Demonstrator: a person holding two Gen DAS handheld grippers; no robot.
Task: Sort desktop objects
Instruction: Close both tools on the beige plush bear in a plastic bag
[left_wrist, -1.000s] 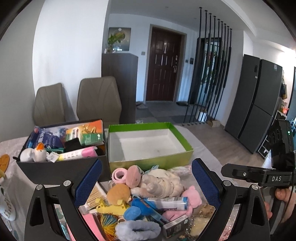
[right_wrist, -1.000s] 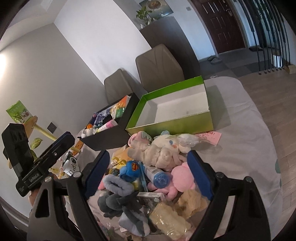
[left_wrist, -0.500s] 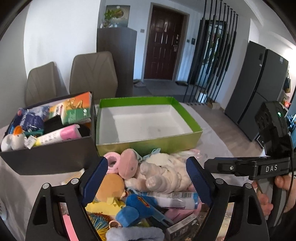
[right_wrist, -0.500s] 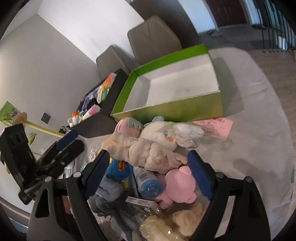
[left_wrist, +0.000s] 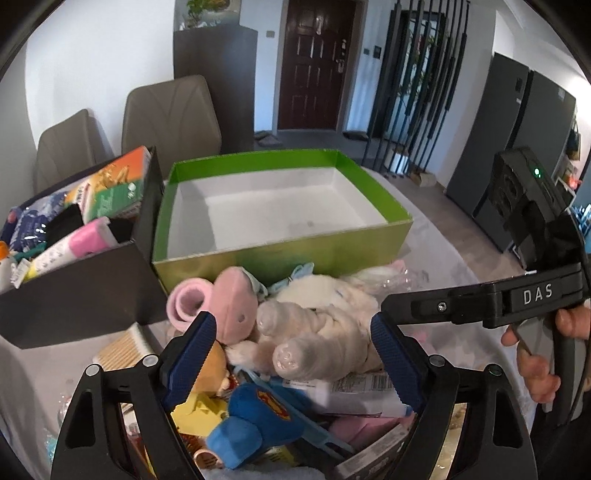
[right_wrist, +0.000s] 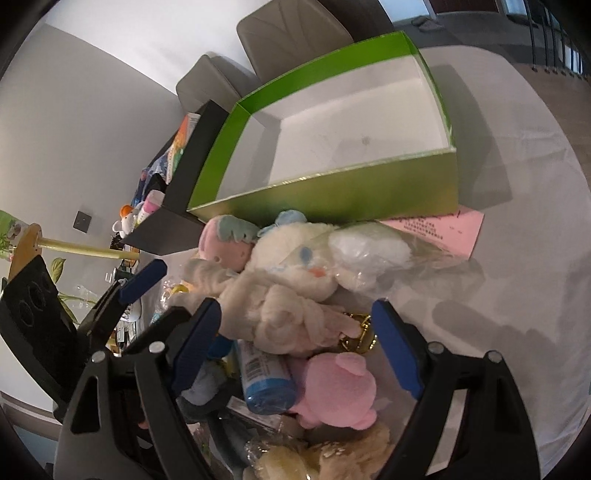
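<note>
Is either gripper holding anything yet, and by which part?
Nothing held. Left gripper and right gripper both stand open around the cream plush, pads not pressing it.

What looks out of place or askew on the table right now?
The black box sits crooked against the green box, overfilled past its rim. A pink paper lies half tucked under the green box. Toys are heaped unsorted.

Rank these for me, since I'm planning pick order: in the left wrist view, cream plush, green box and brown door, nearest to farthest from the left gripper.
1. Cream plush, between the left gripper's jaws.
2. Green box, behind the pile.
3. Brown door, across the room.
</note>
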